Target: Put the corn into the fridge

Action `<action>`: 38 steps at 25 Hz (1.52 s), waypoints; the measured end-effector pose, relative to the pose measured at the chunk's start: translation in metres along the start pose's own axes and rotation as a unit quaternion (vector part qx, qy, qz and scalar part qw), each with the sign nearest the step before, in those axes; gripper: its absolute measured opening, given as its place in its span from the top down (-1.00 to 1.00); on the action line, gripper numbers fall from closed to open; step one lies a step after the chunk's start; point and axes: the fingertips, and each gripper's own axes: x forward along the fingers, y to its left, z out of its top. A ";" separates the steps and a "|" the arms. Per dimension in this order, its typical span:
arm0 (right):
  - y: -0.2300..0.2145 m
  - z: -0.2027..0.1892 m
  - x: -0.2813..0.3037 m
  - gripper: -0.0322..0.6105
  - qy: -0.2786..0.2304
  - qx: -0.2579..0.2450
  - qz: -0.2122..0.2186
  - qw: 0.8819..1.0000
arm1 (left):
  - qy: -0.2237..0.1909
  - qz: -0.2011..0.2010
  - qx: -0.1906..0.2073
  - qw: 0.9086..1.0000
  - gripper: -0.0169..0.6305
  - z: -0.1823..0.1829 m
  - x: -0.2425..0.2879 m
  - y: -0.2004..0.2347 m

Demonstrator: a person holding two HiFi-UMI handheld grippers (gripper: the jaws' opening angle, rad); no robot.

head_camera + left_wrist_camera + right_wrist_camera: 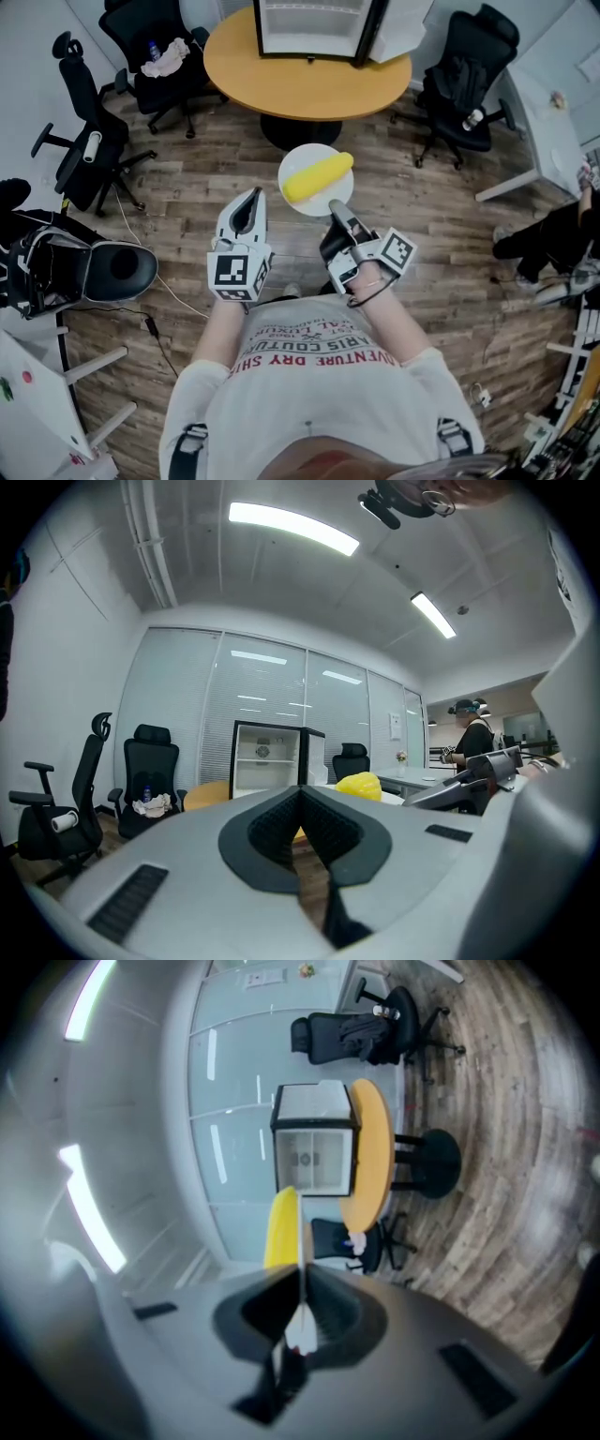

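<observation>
The jaws of the right gripper [300,1274] are nearly closed on the rim of a white plate [302,1324], which that gripper's own view shows only edge-on, as a thin pale sliver between the dark pads; the view is soft, and how far the rim reaches into the jaws cannot be made out. The yellow corn [281,1230] rises just beyond the pads, lying on the plate. In the head view the right gripper [336,208] holds the plate [302,159] at its near edge, out over the wooden floor, with the corn [319,176] lying slantwise across it. The jaws of the left gripper [301,792] are closed together at their tips with nothing between them, and the left gripper [251,195] is just beside the plate without touching it. In its view only the top of the corn [358,784] shows above the grey jaw; the plate beneath is hidden. Further out stands the round bench [281,84] with the fridge [314,26] on it, door swung open; the frame cuts off its upper part in the head view. The left gripper view shows the fridge [265,755] whole, white shelves inside. Black office chairs [84,131] ring the bench, and a person [473,733] stands far off to the right, too small to tell more.
</observation>
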 end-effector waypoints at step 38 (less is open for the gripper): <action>0.002 0.325 0.284 0.78 0.063 0.004 0.004 0.998 | 0.020 0.067 -0.012 0.998 0.86 -0.007 0.383 0.048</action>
